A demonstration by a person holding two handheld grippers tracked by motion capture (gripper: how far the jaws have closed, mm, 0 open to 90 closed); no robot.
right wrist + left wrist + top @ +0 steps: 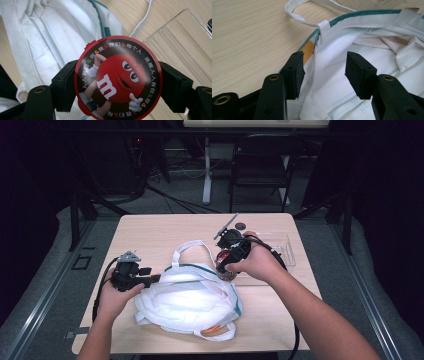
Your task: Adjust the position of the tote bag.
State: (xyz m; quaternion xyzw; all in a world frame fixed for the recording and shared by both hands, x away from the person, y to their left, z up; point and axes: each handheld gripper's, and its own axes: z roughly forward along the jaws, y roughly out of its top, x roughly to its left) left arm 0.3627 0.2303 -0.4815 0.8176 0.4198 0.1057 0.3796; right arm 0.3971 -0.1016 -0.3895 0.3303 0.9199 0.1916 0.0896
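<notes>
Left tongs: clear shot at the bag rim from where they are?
Probably yes. The left tongs are open, with the bag rim running between the jaws and nothing over it. The right tongs hold the red tin at the bag's far side, out of the way.

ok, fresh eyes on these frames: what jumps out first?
The round red candy tin with a cartoon face on its lid, clamped between the jaws of the right gripper just above the right edge of the bag. Next, the bright white tote bag with green trim, crumpled mid-table toward the near edge. The left gripper sits open at the bag's left rim, one jaw on either side of the cloth edge.
</notes>
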